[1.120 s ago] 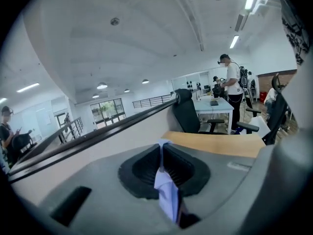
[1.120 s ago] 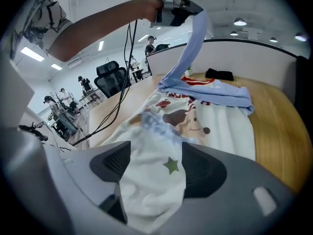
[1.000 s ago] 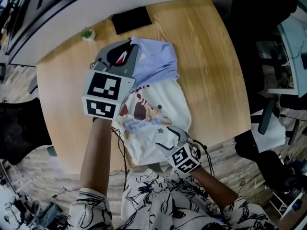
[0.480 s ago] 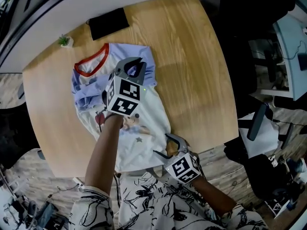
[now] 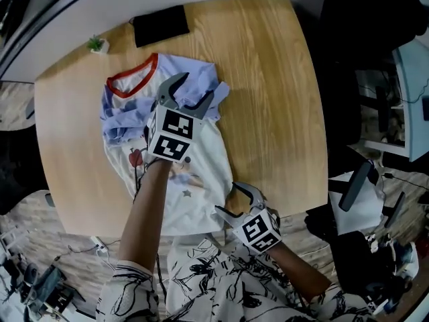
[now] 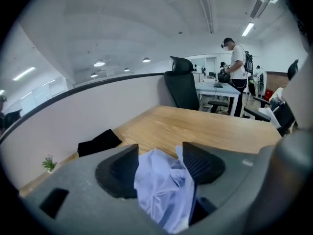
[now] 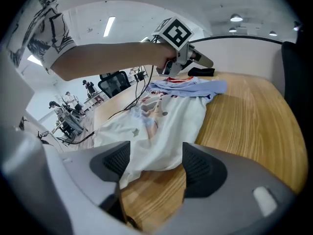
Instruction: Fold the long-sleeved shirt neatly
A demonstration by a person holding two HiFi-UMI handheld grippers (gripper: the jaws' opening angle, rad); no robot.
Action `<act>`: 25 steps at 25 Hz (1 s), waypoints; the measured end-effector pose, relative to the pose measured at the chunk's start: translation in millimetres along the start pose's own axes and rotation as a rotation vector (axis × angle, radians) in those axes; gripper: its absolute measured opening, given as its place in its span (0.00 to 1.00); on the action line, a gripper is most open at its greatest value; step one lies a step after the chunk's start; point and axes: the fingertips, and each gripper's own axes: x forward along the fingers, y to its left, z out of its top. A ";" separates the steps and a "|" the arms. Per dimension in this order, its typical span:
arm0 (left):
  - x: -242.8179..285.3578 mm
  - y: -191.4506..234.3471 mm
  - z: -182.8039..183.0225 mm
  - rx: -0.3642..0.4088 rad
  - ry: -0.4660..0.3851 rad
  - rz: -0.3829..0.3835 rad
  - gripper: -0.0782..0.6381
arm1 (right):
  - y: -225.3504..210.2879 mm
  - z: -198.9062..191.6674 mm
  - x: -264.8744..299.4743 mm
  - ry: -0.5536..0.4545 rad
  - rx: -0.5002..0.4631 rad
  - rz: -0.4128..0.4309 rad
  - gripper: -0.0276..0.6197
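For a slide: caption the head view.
Left tool, jaws just opening, straddles the blue fabric; right tool open at the shirt hem.

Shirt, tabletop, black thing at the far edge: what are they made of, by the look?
Shirt: soft matte fabric, likely cotton knit; it bunches and creases.
Tabletop: light wood or wood-look laminate, smooth, low sheen; straight grain lines.
Black thing: matte, soft-edged, perhaps cloth or a pouch; too small to tell.
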 end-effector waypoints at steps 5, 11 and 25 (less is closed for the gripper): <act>-69.1 1.8 1.6 -0.044 -0.060 0.076 0.52 | -2.1 -1.5 -6.7 0.002 0.001 0.027 0.58; -201.6 3.7 -35.9 -0.121 -0.093 0.204 0.54 | 0.1 -14.7 -12.3 0.007 0.012 0.022 0.59; -383.7 -55.2 -197.7 -0.269 0.008 0.278 0.52 | 44.2 -69.9 -22.1 0.072 -0.001 -0.144 0.59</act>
